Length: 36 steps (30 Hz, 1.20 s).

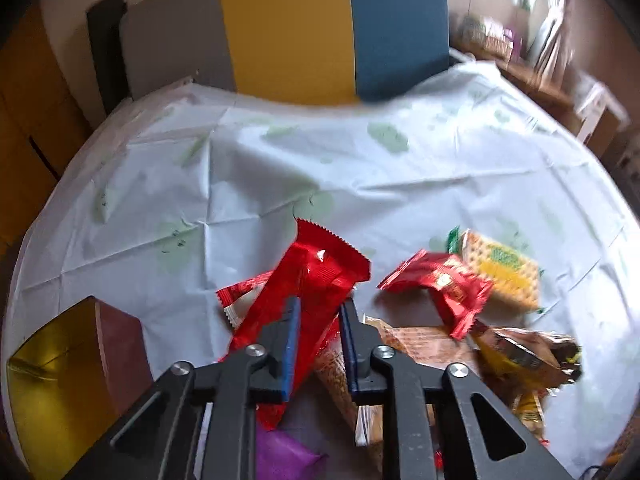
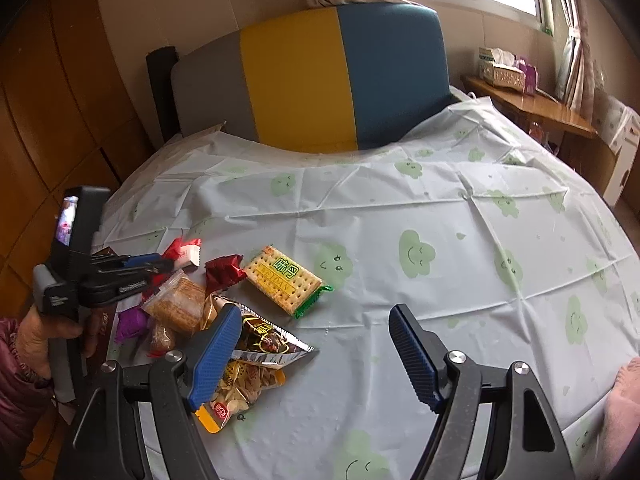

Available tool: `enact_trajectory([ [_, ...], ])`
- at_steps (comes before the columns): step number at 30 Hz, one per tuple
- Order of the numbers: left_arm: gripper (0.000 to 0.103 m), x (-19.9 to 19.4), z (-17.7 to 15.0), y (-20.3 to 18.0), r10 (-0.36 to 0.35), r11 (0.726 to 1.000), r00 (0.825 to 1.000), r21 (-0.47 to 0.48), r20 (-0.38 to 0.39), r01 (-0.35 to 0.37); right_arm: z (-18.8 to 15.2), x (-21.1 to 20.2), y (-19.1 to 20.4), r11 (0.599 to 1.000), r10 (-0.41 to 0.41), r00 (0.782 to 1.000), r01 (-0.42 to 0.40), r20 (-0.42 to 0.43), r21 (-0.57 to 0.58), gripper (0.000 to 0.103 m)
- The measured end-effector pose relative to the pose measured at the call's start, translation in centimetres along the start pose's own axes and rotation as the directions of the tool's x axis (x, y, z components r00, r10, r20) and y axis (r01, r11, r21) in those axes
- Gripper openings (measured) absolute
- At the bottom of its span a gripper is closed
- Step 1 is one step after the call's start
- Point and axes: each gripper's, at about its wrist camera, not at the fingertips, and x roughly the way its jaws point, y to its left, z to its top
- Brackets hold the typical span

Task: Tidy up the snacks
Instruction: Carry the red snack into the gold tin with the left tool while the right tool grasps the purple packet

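Note:
My left gripper [image 1: 318, 308] is shut on a shiny red snack packet [image 1: 320, 268], whose crimped end sticks out past the blue pads. It hangs over a pile of snacks on the cloud-print tablecloth [image 1: 280, 168]. In the right wrist view the left gripper [image 2: 160, 266] sits at the far left over the same pile. A cracker packet [image 2: 286, 280] and a dark red packet [image 2: 224, 270] lie beside it. My right gripper [image 2: 314, 314] stands open with nothing between its fingers. Its left finger is over a brown snack bag [image 2: 268, 340] and a yellow bag [image 2: 240, 380].
A gold and brown box [image 1: 60, 372] stands at the cloth's left edge. A purple packet [image 2: 132, 320] and a clear-wrapped cake [image 2: 180, 304] lie in the pile. A grey, yellow and blue headboard [image 2: 312, 80] rises behind. A wooden side table [image 2: 532, 108] holds tissue boxes.

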Motion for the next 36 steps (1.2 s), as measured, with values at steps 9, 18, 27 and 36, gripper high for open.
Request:
enact_trajectory([
  [9, 0.004, -7.9, -2.4, 2.9, -0.123, 0.985, 0.981, -0.101, 0.148, 0.139, -0.6, 0.2, 1.6, 0.996, 0.005, 1.0, -0.006, -0.012, -0.088, 0.065],
  [18, 0.003, -14.6, -5.2, 6.2, -0.172, 0.961, 0.95, -0.166, 0.26, 0.22, -2.6, 0.9, 6.5, 0.956, 0.181, 0.974, -0.206, -0.134, -0.21, 0.045],
  [27, 0.003, -18.2, -8.2, 12.8, -0.067, 0.948, 0.948, -0.276, 0.311, 0.158, -4.0, 4.3, 17.4, 0.866, 0.321, 0.906, -0.398, -0.275, -0.302, 0.045],
  [36, 0.003, -15.1, -9.4, 17.5, 0.026, 0.919, 0.965, -0.385, 0.26, 0.079, -2.9, 9.8, 22.3, 0.864, 0.271, 0.902, -0.382, -0.336, -0.329, 0.045],
])
